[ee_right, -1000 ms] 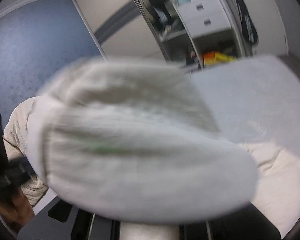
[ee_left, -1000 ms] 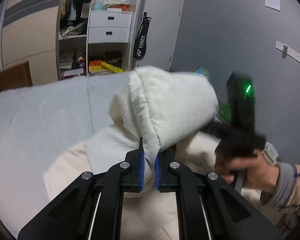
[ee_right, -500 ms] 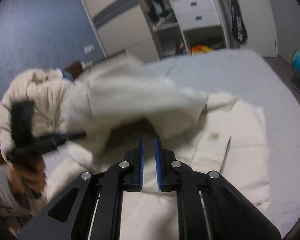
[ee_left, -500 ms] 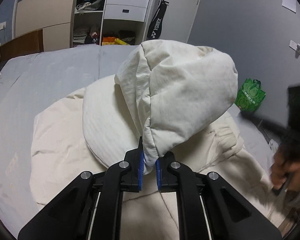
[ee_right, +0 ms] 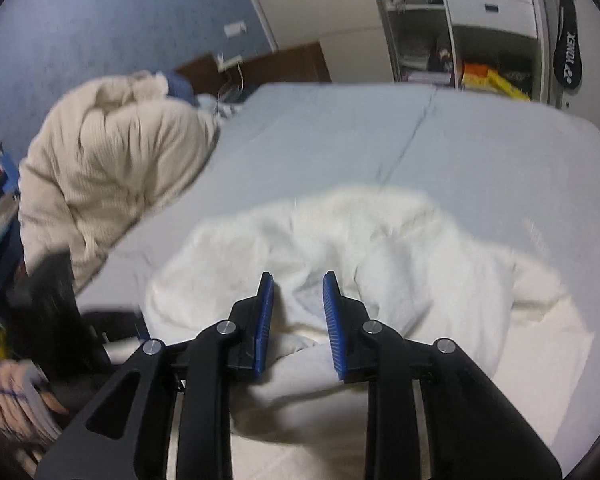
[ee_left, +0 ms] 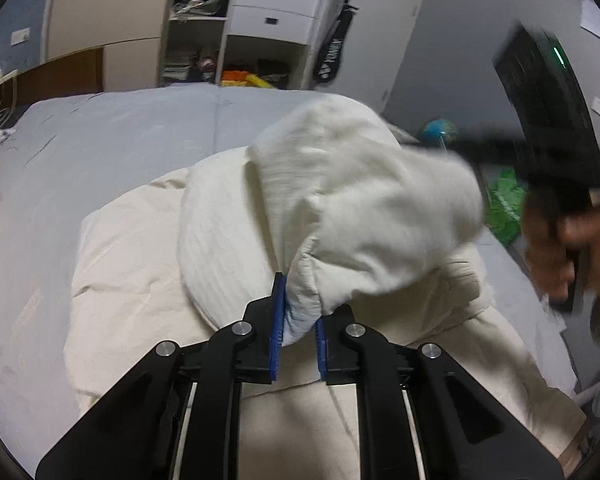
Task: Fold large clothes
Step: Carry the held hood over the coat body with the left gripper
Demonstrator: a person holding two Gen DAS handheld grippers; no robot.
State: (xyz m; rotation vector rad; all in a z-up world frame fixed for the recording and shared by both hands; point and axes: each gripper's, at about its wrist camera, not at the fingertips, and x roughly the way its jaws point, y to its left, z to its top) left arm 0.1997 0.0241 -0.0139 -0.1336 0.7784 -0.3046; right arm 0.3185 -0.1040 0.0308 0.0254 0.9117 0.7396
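The cream jacket lies spread on the grey bed, near the bed's near edge. The left gripper has just been opening; a bunched fold of the hood sits between its blue pads, which still touch the cloth on both sides. The right gripper has also just been opening: its jaws stand spread above the jacket, with nothing pinched between them. A second cream garment is heaped at the far left of the bed. A shelf unit stands beyond the bed.
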